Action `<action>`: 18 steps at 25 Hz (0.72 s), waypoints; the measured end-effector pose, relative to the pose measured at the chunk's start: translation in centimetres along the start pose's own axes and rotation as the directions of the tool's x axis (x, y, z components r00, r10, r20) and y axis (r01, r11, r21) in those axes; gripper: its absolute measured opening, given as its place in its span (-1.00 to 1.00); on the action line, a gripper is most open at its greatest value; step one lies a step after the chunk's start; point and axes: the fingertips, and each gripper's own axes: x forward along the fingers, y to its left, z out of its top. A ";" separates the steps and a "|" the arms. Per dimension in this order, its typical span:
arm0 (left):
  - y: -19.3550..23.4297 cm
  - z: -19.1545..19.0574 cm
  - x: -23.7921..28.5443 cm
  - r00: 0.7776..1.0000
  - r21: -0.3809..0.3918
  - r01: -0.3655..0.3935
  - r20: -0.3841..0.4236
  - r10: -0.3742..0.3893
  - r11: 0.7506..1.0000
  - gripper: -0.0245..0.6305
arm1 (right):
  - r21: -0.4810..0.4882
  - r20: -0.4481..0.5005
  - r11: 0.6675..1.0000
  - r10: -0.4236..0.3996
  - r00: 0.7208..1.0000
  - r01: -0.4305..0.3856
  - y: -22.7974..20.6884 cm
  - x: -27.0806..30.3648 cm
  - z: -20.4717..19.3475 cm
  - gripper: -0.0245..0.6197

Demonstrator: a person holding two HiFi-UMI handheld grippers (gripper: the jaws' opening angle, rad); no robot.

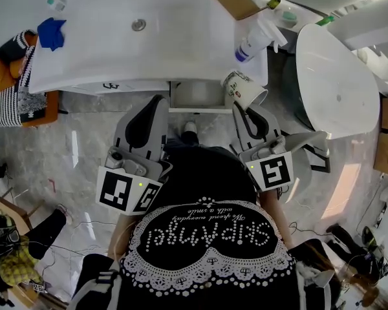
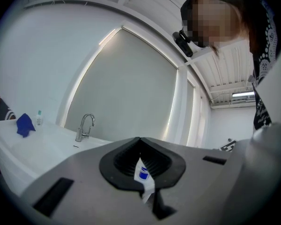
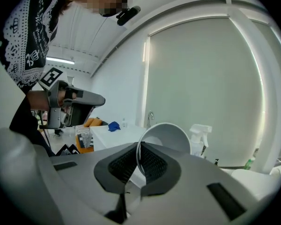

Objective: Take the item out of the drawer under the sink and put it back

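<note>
White paper cup (image 3: 171, 137) rim pinched in right tongs (image 3: 138, 165), left tongs (image 2: 140, 163) clamping small blue-marked packet (image 2: 144, 176)

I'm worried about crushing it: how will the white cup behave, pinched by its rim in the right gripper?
The cup looks thin-walled and empty, so probably light and easily dented where the right gripper pinches one wall. Held tilted by its rim alone, it may swing or slip.
</note>
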 end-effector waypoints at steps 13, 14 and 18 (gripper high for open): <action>-0.1 0.0 -0.3 1.000 0.024 0.004 -0.002 -0.004 1.000 -0.92 | 0.064 0.069 0.998 -0.006 0.998 0.001 0.1 -2.1 1.5 -0.85; -0.1 0.0 -0.3 1.000 0.023 0.005 0.000 -0.005 1.000 -0.92 | 0.076 0.071 0.997 -0.006 0.997 0.001 0.2 -2.2 1.4 -0.85; -0.2 0.0 -0.3 1.000 0.023 0.011 -0.001 -0.011 1.000 -0.92 | 0.126 0.043 0.992 -0.020 0.999 0.015 0.6 -2.5 0.6 -0.85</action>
